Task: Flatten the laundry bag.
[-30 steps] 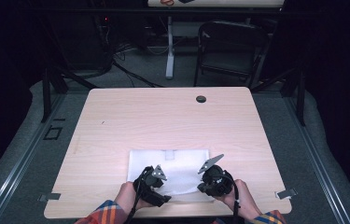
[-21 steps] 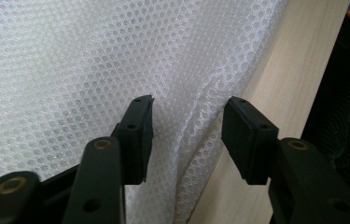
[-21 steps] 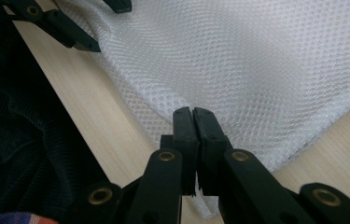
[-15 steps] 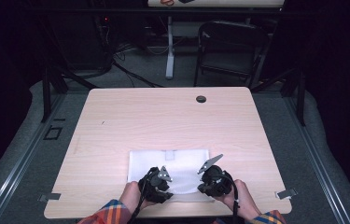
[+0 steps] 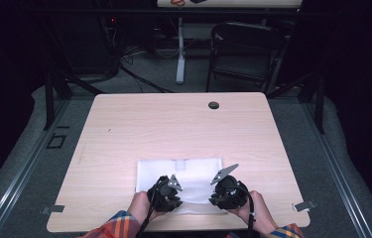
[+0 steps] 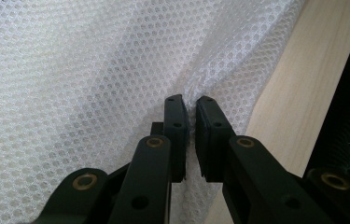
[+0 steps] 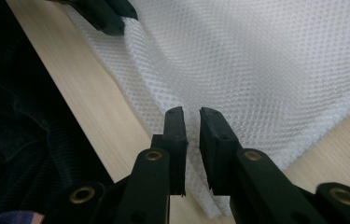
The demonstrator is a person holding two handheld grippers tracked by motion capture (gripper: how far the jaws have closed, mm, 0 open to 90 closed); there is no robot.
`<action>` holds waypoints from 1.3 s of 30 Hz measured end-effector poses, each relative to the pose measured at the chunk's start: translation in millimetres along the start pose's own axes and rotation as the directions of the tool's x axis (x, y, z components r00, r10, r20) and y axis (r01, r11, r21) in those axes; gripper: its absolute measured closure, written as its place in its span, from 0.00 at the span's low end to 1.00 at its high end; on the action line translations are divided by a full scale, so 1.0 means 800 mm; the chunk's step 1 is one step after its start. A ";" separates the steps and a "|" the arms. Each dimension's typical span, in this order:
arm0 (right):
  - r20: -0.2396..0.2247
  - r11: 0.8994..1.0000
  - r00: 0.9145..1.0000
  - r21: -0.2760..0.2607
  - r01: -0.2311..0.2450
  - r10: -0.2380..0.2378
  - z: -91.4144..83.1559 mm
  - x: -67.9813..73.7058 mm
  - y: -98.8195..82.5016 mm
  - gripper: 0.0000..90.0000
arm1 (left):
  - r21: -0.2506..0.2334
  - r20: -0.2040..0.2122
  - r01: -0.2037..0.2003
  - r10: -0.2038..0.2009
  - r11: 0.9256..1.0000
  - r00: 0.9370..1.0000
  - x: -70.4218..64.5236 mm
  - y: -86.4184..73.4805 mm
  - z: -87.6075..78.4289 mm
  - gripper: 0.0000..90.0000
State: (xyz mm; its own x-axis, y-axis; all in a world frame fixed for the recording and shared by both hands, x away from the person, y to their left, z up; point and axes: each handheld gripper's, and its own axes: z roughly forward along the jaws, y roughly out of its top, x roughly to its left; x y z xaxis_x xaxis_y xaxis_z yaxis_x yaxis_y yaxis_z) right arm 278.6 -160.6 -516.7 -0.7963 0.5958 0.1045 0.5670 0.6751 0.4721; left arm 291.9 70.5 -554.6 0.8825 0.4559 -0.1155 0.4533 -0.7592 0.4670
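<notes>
High view: a white mesh cloth (image 5: 181,176) lies flat on the near part of the surface (image 5: 173,124), its near edge close to the person's side. The left tool (image 5: 169,194) sits over the cloth's near left part, the right tool (image 5: 223,194) over its near right part, the two well apart along that edge. Each is carried by a hand coming in from the bottom, with plaid sleeves showing. Whether either tool is gripping cannot be told from here. A small dark hole (image 5: 214,105) marks the far side of the surface.

Left gripper view: the cloth (image 6: 79,70) spreads ahead and to the left of the left tool (image 6: 190,103), with a strip of bare surface (image 6: 298,79) to the right. Its jaws have just been closing and now stand almost together, with a fold of mesh pinched between the pads; the cloth puckers into a ridge running away from the tips.

Right gripper view: the cloth (image 7: 266,60) lies ahead and to the right of the right tool (image 7: 191,114), bare surface (image 7: 88,107) to the left. Its jaws have just been opening a little; a narrow gap shows between them, set over the cloth's raised edge, and the mesh still runs between the pads. The left tool's jaw tips (image 7: 102,14) show at the top left, on the same edge.
</notes>
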 end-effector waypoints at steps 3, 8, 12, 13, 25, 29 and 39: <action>-0.013 1.000 1.000 -0.014 0.028 -0.028 -0.003 0.005 0.001 0.94 | 0.003 0.004 0.003 -0.003 1.000 1.000 0.001 0.000 0.000 0.93; -0.039 0.997 0.997 -0.010 0.073 -0.073 0.004 0.021 0.004 1.00 | -0.003 0.001 0.000 0.000 1.000 1.000 0.001 0.000 -0.001 0.94; -0.050 0.996 0.995 0.020 0.093 -0.091 0.020 0.028 0.004 1.00 | -0.012 -0.007 -0.010 0.010 1.000 1.000 0.000 0.001 -0.003 0.94; -0.049 0.996 0.995 0.023 0.091 -0.090 0.023 0.029 0.003 1.00 | -0.011 -0.010 -0.014 0.014 1.000 1.000 0.000 0.001 -0.004 0.94; 0.000 0.993 0.994 0.033 0.109 -0.109 0.042 0.029 0.004 1.00 | -0.028 -0.001 -0.002 0.002 1.000 1.000 0.003 0.001 -0.006 0.94; 0.007 0.993 0.993 0.030 0.117 -0.117 0.046 0.030 0.006 1.00 | -0.037 0.001 0.006 -0.006 0.999 1.000 0.002 0.001 -0.007 0.94; 0.027 0.990 0.992 0.078 0.118 -0.120 0.059 0.030 0.005 1.00 | -0.049 0.008 0.012 -0.012 0.999 1.000 0.002 0.002 -0.010 0.95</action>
State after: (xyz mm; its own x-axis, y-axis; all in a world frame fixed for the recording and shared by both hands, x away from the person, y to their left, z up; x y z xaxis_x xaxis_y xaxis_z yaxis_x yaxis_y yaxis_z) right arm 271.9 -123.1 -553.4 -0.8527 0.5220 0.0230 0.4840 0.7725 0.4110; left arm 293.3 73.7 -547.1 0.8782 0.4609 -0.1279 0.4571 -0.7300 0.5081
